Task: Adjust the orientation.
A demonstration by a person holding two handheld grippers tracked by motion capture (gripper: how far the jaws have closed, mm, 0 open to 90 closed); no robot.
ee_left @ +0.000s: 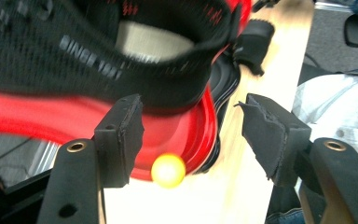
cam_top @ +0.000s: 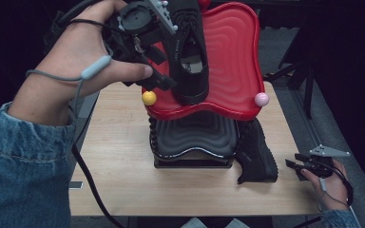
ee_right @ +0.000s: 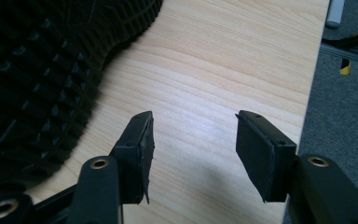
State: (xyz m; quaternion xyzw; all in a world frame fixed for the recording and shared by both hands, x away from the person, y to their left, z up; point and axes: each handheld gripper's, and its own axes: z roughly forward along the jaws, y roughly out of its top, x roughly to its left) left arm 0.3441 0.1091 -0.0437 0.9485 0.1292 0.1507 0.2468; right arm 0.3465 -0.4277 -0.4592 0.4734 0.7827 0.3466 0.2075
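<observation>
A black mesh shoe (cam_top: 190, 52) lies on the red wavy top tray (cam_top: 233, 57) of a two-level rack, toe toward me. My left gripper (cam_top: 161, 66) hangs open just left of that shoe, above the tray's front-left corner. In the left gripper view the shoe (ee_left: 98, 51) sits beyond the open jaws (ee_left: 191, 112), with nothing between the pads. A second black shoe (cam_top: 256, 156) lies on its side on the table, against the rack's right front. My right gripper (cam_top: 292, 161) rests open to its right; its view shows the ridged sole (ee_right: 32, 79) left of the empty jaws (ee_right: 193, 126).
A yellow ball (cam_top: 148, 98) caps the tray's front-left corner and a pink ball (cam_top: 261, 99) the front-right one. Under the tray sits a black ribbed shelf (cam_top: 195, 135). The wooden table (cam_top: 119, 142) ends close to my right gripper, with grey floor (ee_right: 345, 116) beyond.
</observation>
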